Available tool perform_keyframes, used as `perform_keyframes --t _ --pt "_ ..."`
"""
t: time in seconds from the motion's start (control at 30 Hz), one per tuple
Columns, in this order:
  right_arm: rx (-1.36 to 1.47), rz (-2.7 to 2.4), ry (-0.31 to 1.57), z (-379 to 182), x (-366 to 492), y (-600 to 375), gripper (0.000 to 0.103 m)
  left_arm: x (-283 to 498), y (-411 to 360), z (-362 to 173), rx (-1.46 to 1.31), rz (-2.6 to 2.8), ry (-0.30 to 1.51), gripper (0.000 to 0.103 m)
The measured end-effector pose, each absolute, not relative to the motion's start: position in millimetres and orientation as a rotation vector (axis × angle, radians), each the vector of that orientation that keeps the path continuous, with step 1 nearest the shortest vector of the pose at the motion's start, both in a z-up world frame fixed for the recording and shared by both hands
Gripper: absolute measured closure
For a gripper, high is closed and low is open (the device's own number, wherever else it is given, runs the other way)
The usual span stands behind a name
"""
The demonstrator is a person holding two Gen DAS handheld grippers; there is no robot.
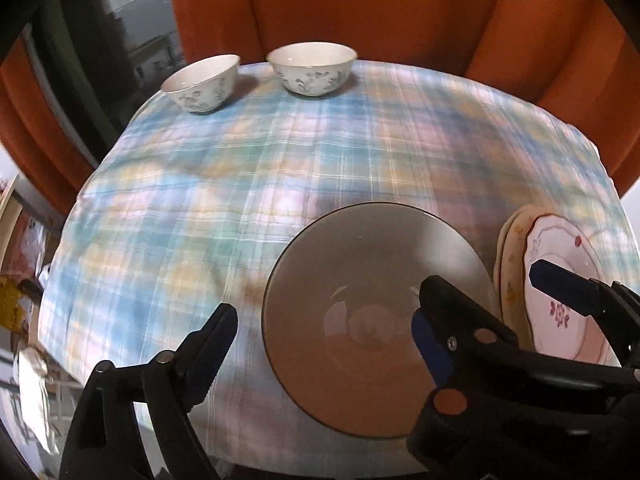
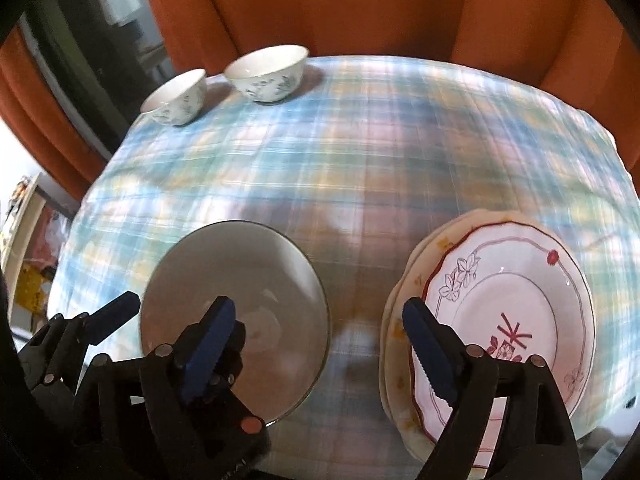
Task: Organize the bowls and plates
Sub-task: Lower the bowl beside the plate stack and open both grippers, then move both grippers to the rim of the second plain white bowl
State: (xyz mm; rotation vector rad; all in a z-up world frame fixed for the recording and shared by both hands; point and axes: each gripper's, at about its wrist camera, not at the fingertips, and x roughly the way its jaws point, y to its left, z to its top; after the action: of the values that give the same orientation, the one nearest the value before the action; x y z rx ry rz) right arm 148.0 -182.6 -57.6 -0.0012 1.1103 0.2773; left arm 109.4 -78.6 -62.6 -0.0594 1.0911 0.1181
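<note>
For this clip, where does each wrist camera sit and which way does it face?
Left wrist: low at the table's near edge, facing the orange curtain; its open left gripper straddles the grey bowl's left side; the right gripper's finger shows right.
Right wrist: same heading, further right; the open right gripper spans the bowl-to-plate-stack gap.
Shared: both floral bowls, the plaid cloth.

I see a pastel plaid tablecloth [image 2: 360, 152] in blue, pink and yellow, orange curtain [image 2: 360, 4] behind. Two white bowls [image 1: 202, 82] [image 1: 312, 68] carry grey-blue floral prints; the big bowl [image 2: 236, 312] is plain grey with a dark rim. Top plate [image 2: 512, 312] is white with red edging, red flower motif and outlined blossoms, on cream plates [image 2: 400, 320] with yellow specks; gripper pads [image 2: 208, 344] are blue on black.
</note>
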Motion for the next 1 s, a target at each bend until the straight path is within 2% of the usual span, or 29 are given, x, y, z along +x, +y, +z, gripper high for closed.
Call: perform_keyframes --t 0.3,0.77,1.0 --pt "-0.053 0.408 1.069 -42 152 -165 0.014 103 -69 -41 -0.073 0.150 1.062 0.010" --pt "-0.012 0.282 1.055 -31 182 -92 0.014 154 13 -36 -0.050 -0.006 1.047 0.010" --pt "-0.012 0.200 1.025 -25 209 -42 0.014 185 62 -28 -0.016 -0.040 1.017 0.016"
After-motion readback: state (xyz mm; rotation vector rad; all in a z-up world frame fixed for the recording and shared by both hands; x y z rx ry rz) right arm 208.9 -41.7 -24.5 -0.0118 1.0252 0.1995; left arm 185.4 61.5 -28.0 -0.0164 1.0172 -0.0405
